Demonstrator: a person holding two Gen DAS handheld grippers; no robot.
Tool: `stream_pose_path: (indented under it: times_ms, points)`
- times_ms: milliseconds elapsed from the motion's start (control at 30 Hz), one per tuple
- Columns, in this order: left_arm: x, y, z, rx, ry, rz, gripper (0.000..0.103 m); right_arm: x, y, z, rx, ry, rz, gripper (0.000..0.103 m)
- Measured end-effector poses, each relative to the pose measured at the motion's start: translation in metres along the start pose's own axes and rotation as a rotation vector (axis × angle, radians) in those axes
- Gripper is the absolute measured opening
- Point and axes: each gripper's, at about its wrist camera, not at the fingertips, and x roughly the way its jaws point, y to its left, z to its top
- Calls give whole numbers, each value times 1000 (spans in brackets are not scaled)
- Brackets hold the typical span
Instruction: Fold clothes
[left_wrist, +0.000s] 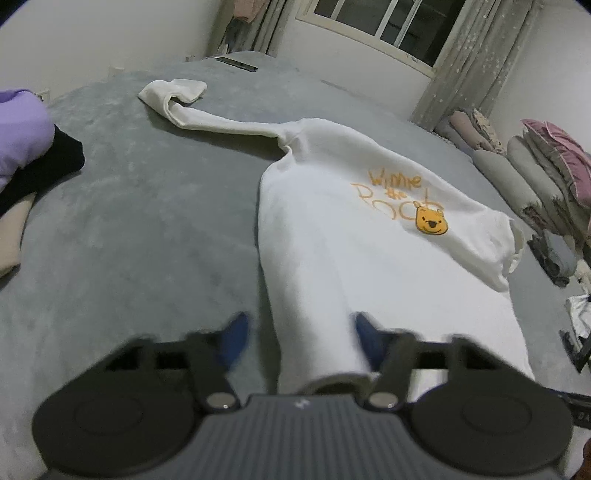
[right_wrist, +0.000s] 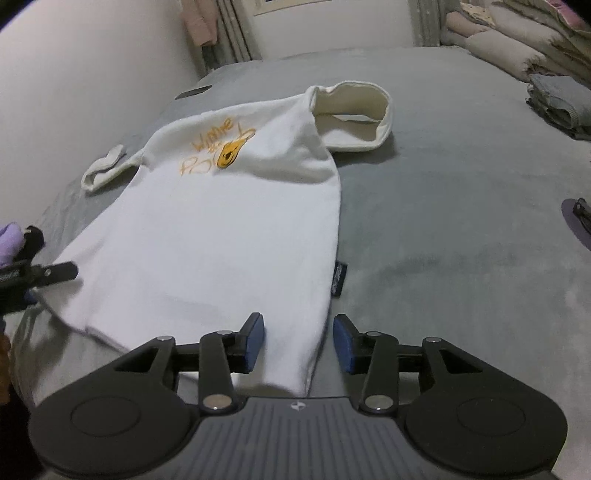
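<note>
White sweatshirt (left_wrist: 332, 258) lies front-up on a bed with a grey plush blanket (left_wrist: 147, 221), hem toward both cameras. Orange lettering and a yellow bear face (left_wrist: 431, 220) on the chest.

One sleeve (left_wrist: 221, 123) stretches out across the blanket, its cuff doubled back. The other sleeve (right_wrist: 351, 114) is bent near the shoulder, cuff opening facing the right wrist camera. Small dark label (right_wrist: 339, 279) on the side seam.

Left gripper (left_wrist: 301, 338): jaws spread apart, straddling one hem corner; the cloth rises between the blue pads. The view is blurred, so contact with the pads cannot be told.

Right gripper (right_wrist: 299, 343): jaws spread apart at the other hem corner, the cloth edge lying between the pads, apparently not pinched.

Purple and black clothes (left_wrist: 33, 147) heaped at the blanket's edge. Pillows (left_wrist: 535, 173) piled below a curtained window (left_wrist: 388, 26).
</note>
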Motion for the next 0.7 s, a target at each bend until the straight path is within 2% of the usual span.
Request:
stream_pose_path:
  times_ms: [33, 100, 133, 333, 467, 600, 667, 700]
  points:
    - [0, 0, 0, -8, 5, -14, 14, 2, -2, -2, 2, -3, 5, 41]
    - [0, 1, 1, -24, 15, -42, 9, 2, -4, -2, 4, -6, 7, 24]
    - [-2, 1, 2, -31, 15, -55, 9, 0, -5, -2, 0, -10, 19, 7]
    - [-47, -2, 20, -70, -40, -166, 9, -38, -3, 0, -10, -103, 86, 6]
    - [-70, -2, 22, -46, -65, -167, 9, -77, 7, 1, -86, -166, 154, 6]
    - [-67, 3, 33, -32, -64, -141, 18, -71, 7, 3, -93, -156, 160, 7]
    - [-64, 6, 40, -27, -64, -129, 24, -63, 5, 5, -84, -146, 155, 11]
    - [-62, 7, 43, -25, -64, -123, 34, -59, 4, 6, -80, -142, 153, 12]
